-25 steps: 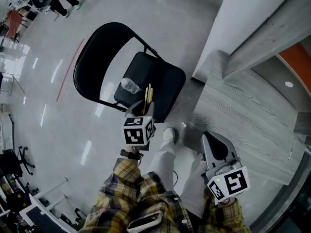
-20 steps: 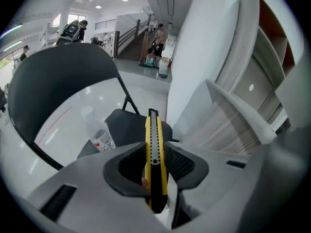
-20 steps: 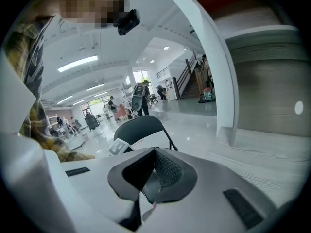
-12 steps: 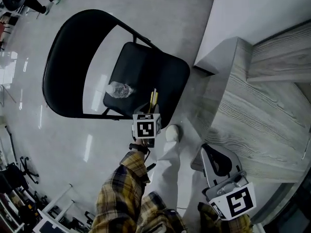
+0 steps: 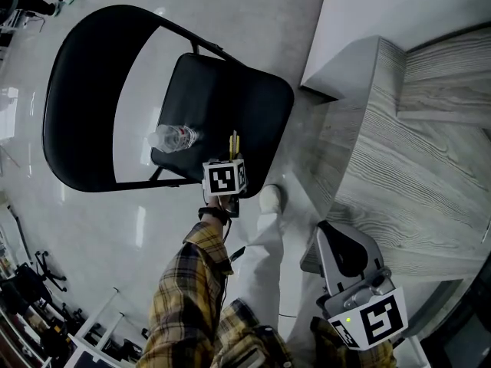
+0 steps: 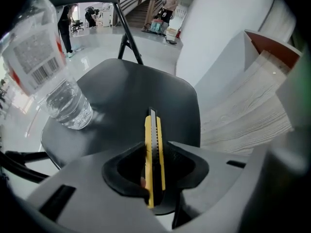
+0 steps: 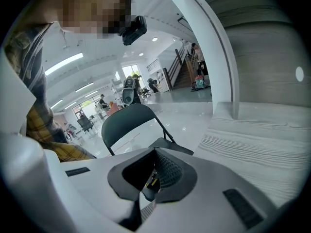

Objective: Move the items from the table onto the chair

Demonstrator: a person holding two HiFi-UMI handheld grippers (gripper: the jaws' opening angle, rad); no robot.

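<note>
Left claw is clamped on the yellow utility knife, which pokes out over the near edge of the chair seat. The water bottle lies on the seat just to the knife's left, and the right claw is fully closed on nothing I can see, down by the table. Risk as I read it: the knife looks clear of the seat and close to that edge, so releasing here could bounce or slide it onto the floor. Drifting left could also knock the bottle, which looks free to roll.
</note>
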